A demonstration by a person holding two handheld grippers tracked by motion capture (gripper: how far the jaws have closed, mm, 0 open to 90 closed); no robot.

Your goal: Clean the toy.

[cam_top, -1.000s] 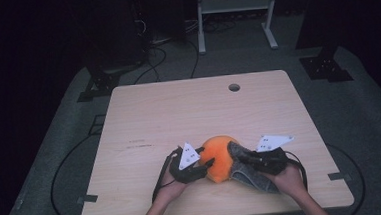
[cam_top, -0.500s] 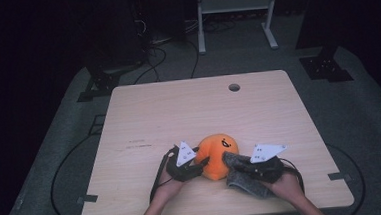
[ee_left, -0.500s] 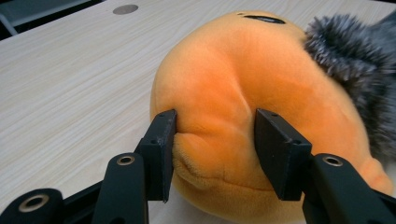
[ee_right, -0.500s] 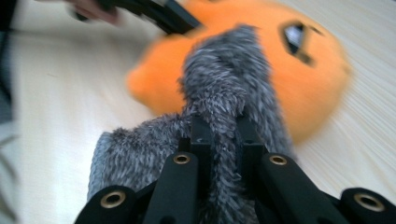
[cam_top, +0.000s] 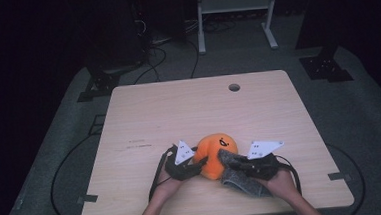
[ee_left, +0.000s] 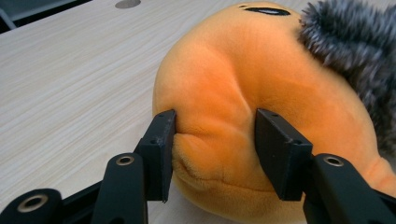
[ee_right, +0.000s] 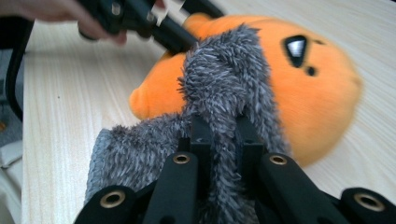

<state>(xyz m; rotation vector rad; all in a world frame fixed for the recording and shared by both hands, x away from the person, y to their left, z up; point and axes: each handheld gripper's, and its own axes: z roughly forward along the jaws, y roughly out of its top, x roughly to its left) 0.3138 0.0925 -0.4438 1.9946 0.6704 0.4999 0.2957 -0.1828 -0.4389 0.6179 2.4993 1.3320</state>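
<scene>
A round orange plush toy (cam_top: pixel 215 150) with a small black face lies near the table's front edge. A grey fuzzy cloth (cam_top: pixel 243 180) hangs over its right side and trails toward the person. My left gripper (ee_left: pixel 212 149) is at the toy's left. Its pads pinch a fold of the orange plush (ee_left: pixel 233 70), and its jaws have just been opening a little with that fold still between them. My right gripper (ee_right: pixel 223 135) is shut on a ridge of the grey cloth (ee_right: pixel 224 79), in front of the orange toy (ee_right: pixel 313 98). From above, the left gripper (cam_top: pixel 197 166) and right gripper (cam_top: pixel 233 166) flank the toy.
The light wooden table (cam_top: pixel 179 113) has a small round hole (cam_top: pixel 234 87) near its far edge. Black cables loop off the table's front corners. A dark floor with stands and a white frame lies beyond the table.
The right hand has drawn slightly toward the near edge with the grey cloth. The toy and the left hand have barely shifted.
</scene>
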